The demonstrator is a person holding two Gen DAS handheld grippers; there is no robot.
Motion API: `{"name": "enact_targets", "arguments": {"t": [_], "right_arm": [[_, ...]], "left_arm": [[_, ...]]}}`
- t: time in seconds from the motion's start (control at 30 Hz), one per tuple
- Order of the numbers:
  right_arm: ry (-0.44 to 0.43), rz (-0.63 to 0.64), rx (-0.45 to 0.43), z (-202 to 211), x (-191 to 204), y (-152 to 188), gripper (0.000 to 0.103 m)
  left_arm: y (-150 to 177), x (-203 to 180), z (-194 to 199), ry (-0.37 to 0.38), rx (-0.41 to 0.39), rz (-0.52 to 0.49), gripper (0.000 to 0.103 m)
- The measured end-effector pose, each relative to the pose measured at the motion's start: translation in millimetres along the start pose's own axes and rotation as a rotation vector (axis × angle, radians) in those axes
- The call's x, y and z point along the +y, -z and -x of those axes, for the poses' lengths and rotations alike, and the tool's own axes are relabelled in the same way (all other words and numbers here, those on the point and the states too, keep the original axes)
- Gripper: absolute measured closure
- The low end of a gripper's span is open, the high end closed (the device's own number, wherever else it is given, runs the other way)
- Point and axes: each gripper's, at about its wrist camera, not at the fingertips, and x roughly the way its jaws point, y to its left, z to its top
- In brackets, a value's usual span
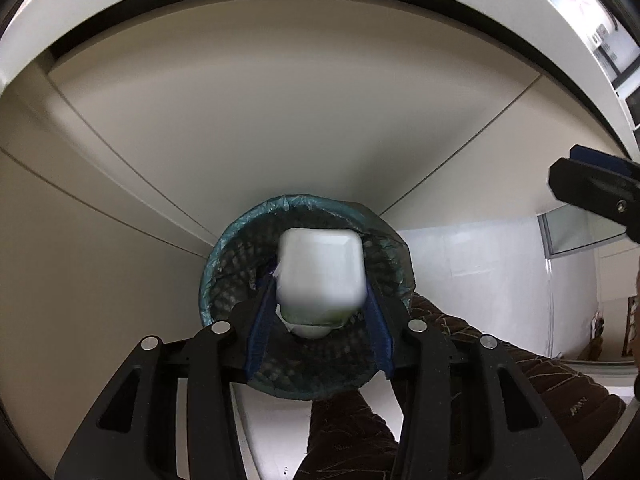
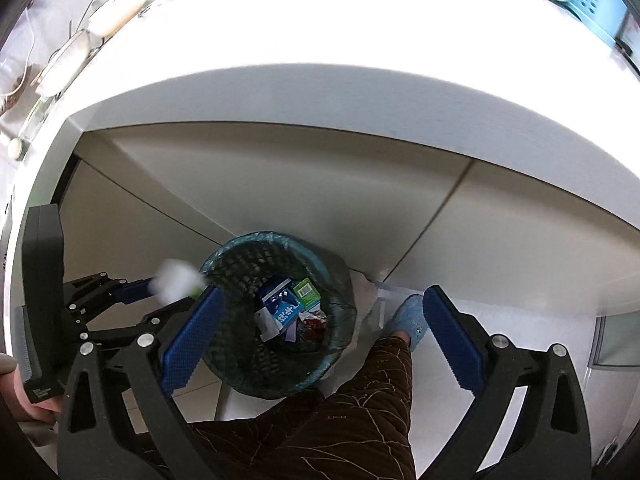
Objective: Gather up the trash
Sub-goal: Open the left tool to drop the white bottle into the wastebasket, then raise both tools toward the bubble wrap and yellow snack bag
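Because the white plastic cup [image 1: 320, 272] looks thin-walled and near empty, I judge it light and crushable, best pinched across its flat sides, as my left tongs [image 1: 320, 300] grip it now above the lined bin [image 1: 304, 376]. Only the right wrist view shows cartons [image 2: 286, 308] inside that bin; my right tongs [image 2: 320, 332] gape empty, the bench [image 2: 320, 20] at twelve o'clock.

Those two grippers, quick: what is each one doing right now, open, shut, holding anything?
Left gripper: shut on a white cup, held over the bin.
Right gripper: open, holding nothing, above the same bin.
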Motion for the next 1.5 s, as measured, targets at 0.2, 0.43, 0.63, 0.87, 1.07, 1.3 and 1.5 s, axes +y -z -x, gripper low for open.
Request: {"name": "enact_targets", "arguments": {"t": [0.2, 0.43, 0.63, 0.87, 1.07, 1.3, 1.5], "right_arm": [[0.011, -0.004, -0.005, 6.8, -8.2, -2.7, 0.008], [0.013, 0.033, -0.053, 25.0, 1.9, -14.2, 0.008], [-0.007, 0.073, -0.134, 53.2, 18.1, -37.6, 0.008], [-0.018, 0.090, -0.207, 86.7, 34.0, -77.2, 0.008], [-0.029, 0.125, -0.239, 108.6, 46.5, -117.2, 0.008], [-0.039, 0.158, -0.245, 118.4, 55.3, -163.3, 0.008], [-0.048, 0.198, -0.241, 115.0, 62.6, -205.7, 0.008]], "left_arm": [[-5.1, 9.8, 3.8, -0.012, -0.022, 0.010, 0.032], [-12.2, 17.9, 38.7, -0.017, -0.093, 0.087, 0.007], [-21.8, 43.9, 86.0, -0.022, -0.177, 0.189, 0.006], [-40.6, 60.6, 132.1, -0.067, -0.208, 0.245, 0.006], [-64.8, 73.2, 166.7, -0.100, -0.234, 0.272, 0.006], [-99.0, 87.9, 191.7, -0.141, -0.255, 0.298, 0.006], [-127.9, 110.9, 199.4, -0.172, -0.255, 0.334, 0.006]]}}
